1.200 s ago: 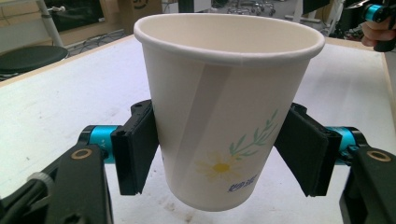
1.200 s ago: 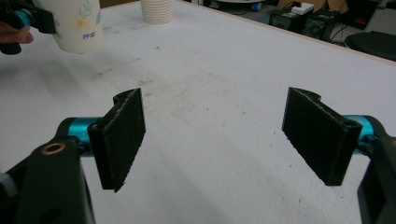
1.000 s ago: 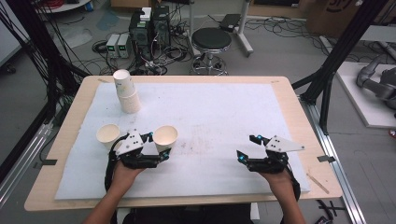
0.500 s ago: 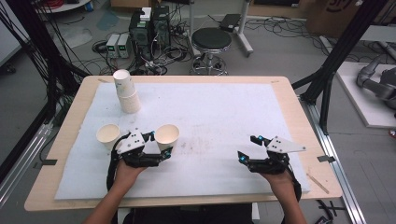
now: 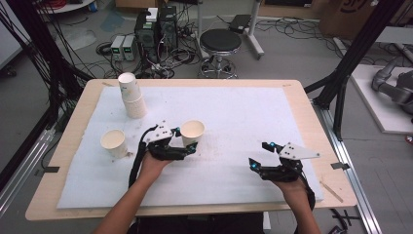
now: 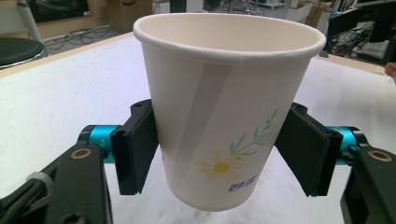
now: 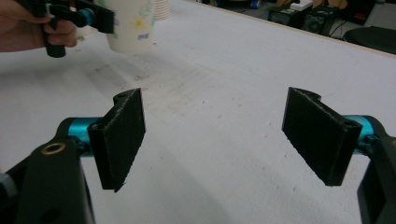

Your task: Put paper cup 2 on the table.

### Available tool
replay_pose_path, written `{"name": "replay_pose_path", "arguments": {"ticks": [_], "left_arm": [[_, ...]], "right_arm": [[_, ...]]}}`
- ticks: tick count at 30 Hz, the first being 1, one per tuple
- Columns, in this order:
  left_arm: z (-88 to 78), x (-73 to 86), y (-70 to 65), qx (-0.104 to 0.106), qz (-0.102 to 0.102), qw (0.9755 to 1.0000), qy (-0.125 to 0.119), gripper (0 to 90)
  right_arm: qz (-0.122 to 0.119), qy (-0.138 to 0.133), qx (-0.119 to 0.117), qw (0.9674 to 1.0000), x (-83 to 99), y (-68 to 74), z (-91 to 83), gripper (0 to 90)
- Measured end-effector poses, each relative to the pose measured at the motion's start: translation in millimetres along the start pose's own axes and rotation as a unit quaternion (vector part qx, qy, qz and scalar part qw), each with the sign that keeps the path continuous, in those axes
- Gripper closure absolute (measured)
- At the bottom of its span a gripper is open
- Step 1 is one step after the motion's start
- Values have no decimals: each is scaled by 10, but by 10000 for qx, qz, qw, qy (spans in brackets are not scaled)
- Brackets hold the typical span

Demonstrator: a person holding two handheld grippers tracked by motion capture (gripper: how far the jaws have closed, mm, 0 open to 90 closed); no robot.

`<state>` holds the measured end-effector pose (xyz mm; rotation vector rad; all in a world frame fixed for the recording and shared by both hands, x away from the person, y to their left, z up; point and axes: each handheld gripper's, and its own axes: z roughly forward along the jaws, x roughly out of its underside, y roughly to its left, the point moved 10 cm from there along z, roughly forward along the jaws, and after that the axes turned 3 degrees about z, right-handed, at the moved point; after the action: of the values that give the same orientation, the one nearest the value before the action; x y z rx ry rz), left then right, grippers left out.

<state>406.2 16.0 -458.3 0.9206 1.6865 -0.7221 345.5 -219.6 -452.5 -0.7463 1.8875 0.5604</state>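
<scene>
Paper cup (image 6: 224, 107) — white, printed with a daisy and a green sprig — is sitting upright between the two black pads of the left gripper (image 5: 187, 147), which are pressing against its lower wall from either side. In the left gripper view its base is appearing to hang just clear of the white mat (image 5: 234, 122), though contact with the mat cannot be told for sure. In the high view the cup is standing out beyond the person's left hand (image 5: 152, 165), on the near-left part of the mat.

Taking that held cup as the landmark: a second, empty cup (image 5: 114, 143) is standing upright on the mat to its left, apart from it, and a leaning stack of cups (image 5: 131, 95) is rising farther back and to the left, near the mat's far edge. A black stool (image 5: 220, 45) is standing on the floor beyond the table's far side.

Well to the right of the cup, the right gripper (image 5: 259, 156) is resting in the person's right hand (image 5: 291, 184) with its pads (image 7: 120, 135) spread wide — nothing between them but bare mat. In the right gripper view the held cup is showing at upper left, beyond those parted pads.
</scene>
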Motion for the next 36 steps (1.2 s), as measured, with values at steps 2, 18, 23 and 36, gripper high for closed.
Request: {"name": "replay_pose_path", "arguments": {"ticks": [2, 18, 23, 36], "left_arm": [[112, -39, -3, 16, 0, 10000, -56, 317], [578, 215, 22, -145, -178, 9970, 740, 319], [534, 266, 18, -289, -94, 9938, 1069, 323], [350, 261, -38, -162, -278, 9969, 719, 232]], "right_arm": [[4, -7, -11, 10000, -4, -1, -3, 220], [25, -42, -23, 10000, 12, -16, -46, 220], [21, -45, -19, 10000, 10, -16, -47, 220], [45, -1, -61, 10000, 21, 9, -37, 220]]}}
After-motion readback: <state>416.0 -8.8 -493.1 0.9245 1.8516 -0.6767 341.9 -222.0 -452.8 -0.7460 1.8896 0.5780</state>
